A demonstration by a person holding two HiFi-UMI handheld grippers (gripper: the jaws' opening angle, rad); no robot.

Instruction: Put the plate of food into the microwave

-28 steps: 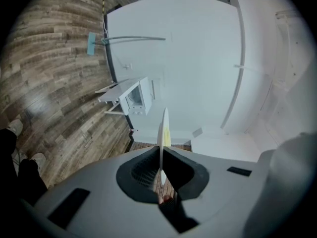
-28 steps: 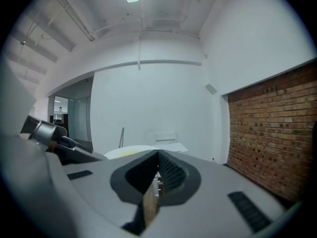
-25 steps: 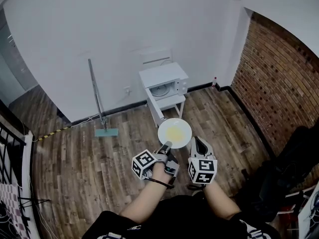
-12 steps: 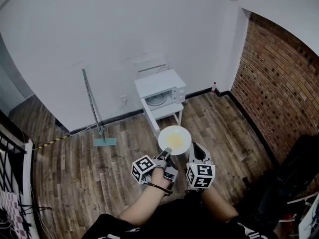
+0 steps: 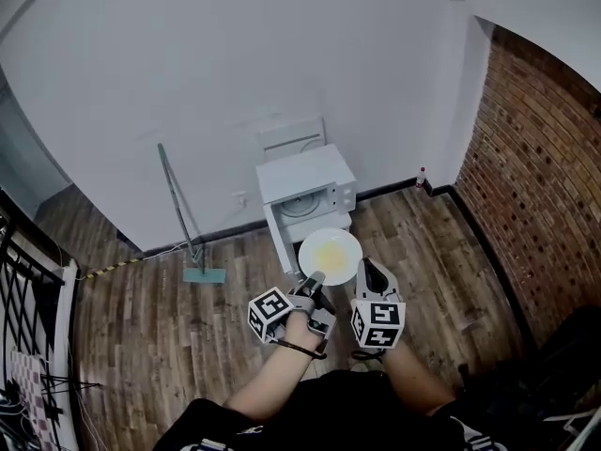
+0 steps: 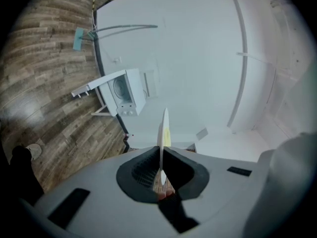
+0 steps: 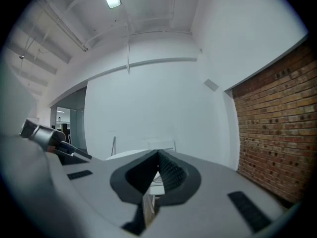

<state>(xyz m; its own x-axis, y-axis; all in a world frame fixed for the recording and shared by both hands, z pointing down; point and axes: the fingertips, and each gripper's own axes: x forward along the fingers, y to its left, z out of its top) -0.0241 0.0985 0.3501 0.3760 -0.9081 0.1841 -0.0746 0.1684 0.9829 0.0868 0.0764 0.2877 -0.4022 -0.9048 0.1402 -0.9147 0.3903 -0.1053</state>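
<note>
A white plate [image 5: 330, 256] with yellow food on it is held level just in front of the white microwave [image 5: 305, 178]. The microwave sits on a small white stand, and its door [image 5: 279, 241] hangs open to the left. My left gripper [image 5: 315, 278] is shut on the plate's near rim. In the left gripper view the plate [image 6: 165, 129] shows edge-on between the pads of my left gripper [image 6: 161, 155], with the microwave [image 6: 126, 90] beyond it. My right gripper [image 5: 369, 269] hovers just right of the plate. Its jaws meet with nothing between them in the right gripper view [image 7: 158, 155].
A mop [image 5: 178, 205] leans on the white wall left of the microwave, its head [image 5: 204, 275] on the wood floor. A brick wall [image 5: 540, 177] closes the right side. A small bottle [image 5: 421, 178] stands at the wall base. Yellow-black tape [image 5: 103, 269] lies at the left.
The person has walked toward the microwave. It sits closer now, and the plate has come up to its open front, still held by the left gripper.
</note>
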